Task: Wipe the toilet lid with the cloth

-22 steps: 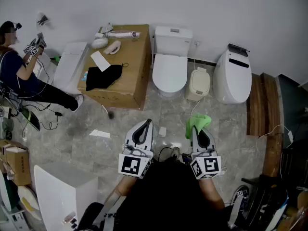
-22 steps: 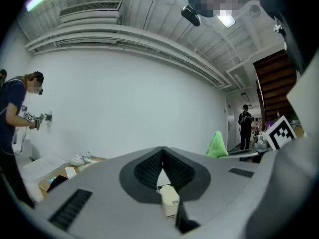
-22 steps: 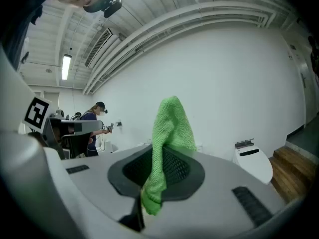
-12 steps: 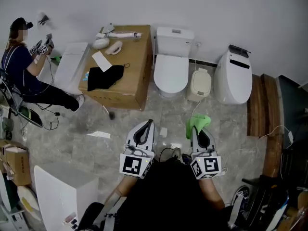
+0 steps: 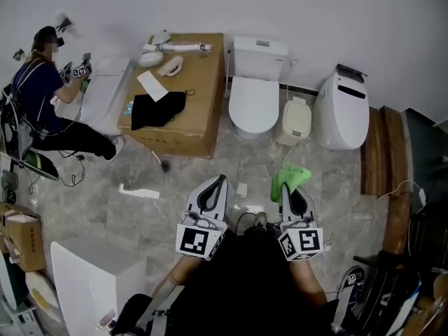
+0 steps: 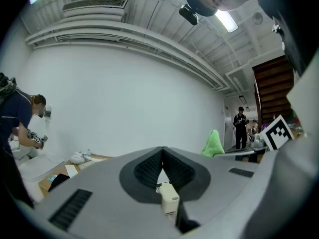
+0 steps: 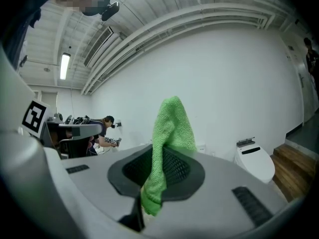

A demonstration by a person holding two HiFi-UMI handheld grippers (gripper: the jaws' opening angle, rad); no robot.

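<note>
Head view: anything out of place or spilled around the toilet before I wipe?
No spill shows. A loose white sheet lies on the floor left of the left tool, and a black cloth lies askew on the cardboard box. The toilet lid is down; the green cloth sits in the right tool.

Cloth (image 7: 174,118): its lower end runs down between the closed jaws of the right gripper (image 5: 295,196) and out of sight.
Toilet lid (image 5: 253,103): plain only in the head view; in both gripper views it is probably behind the grey gripper bodies.
White items on the cardboard box (image 5: 183,96): too small to name.
White unit (image 5: 91,275): cut off by the bottom edge.
</note>
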